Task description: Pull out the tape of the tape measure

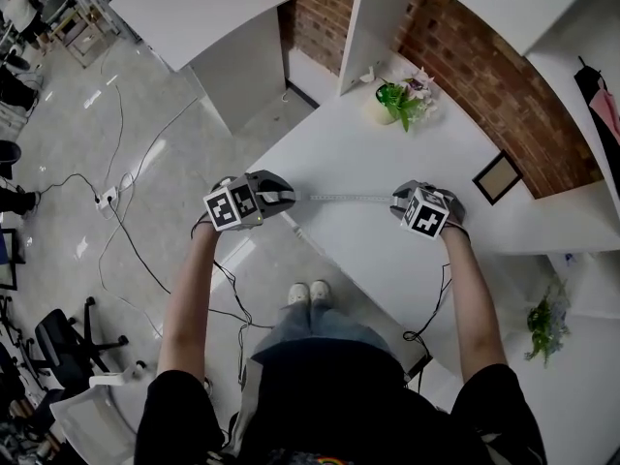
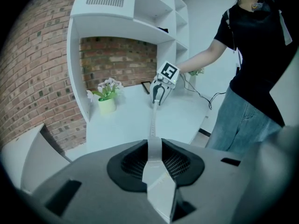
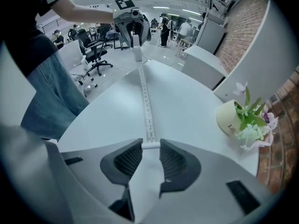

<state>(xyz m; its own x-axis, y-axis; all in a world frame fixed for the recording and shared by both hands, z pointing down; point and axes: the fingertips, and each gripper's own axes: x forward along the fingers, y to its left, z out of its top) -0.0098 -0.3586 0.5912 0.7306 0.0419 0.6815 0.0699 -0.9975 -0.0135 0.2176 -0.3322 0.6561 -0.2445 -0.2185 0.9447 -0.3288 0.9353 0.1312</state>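
Observation:
A white measuring tape (image 1: pixel 339 198) runs taut above the white table (image 1: pixel 358 153), from one gripper to the other. My left gripper (image 1: pixel 263 200) is shut on the white tape measure case (image 2: pixel 158 174), which fills the gap between its dark pads. From there the tape (image 2: pixel 152 122) stretches away to my right gripper (image 2: pixel 159 93). My right gripper (image 3: pixel 150 146) is shut on the small end tab of the tape (image 3: pixel 145 101), whose numbers face up. At the far end of that tape, the left gripper (image 3: pixel 134 31) holds the case off the table's edge.
A pot of flowers (image 1: pixel 395 105) stands at the back of the table beside a white shelf unit (image 1: pixel 373 17). A picture frame (image 1: pixel 497 177) leans against the brick wall. Cables (image 1: pixel 126 221) cross the floor at left, and an office chair (image 1: pixel 68 342) stands near.

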